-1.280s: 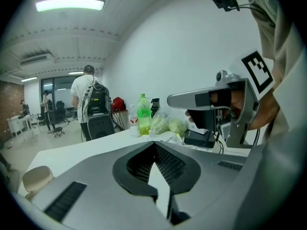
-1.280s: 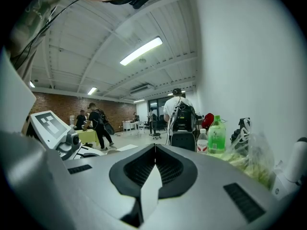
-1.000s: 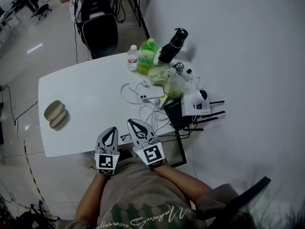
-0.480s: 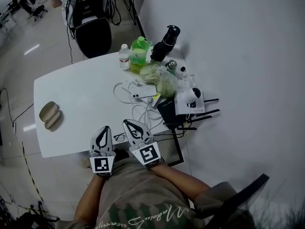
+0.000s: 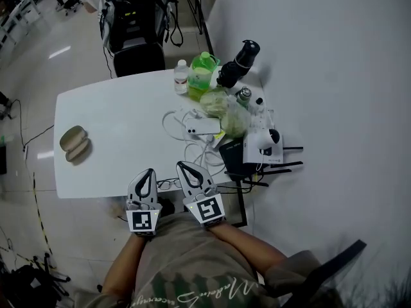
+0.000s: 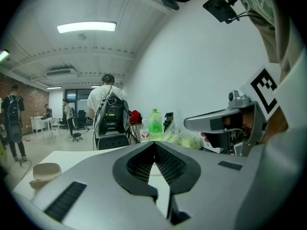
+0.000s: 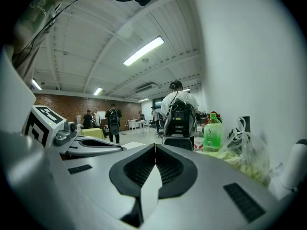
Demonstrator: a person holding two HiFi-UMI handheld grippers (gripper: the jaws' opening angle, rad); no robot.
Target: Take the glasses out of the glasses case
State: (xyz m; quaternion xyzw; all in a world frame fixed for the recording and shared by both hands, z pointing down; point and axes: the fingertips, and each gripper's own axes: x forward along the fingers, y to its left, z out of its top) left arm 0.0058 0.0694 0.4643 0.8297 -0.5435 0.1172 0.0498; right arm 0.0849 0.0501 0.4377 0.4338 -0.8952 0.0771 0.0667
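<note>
The left gripper and the right gripper are both closed on nothing, the tips of each pressed together with only the table beyond them. The glasses lie at the near edge of the table, between the 2 grippers. The glasses case sits well apart at the left side and seems to be open in 2 halves. I judge the glasses are already out, so the care now is to lift both grippers straight up and not push the frame over the near edge.
</note>
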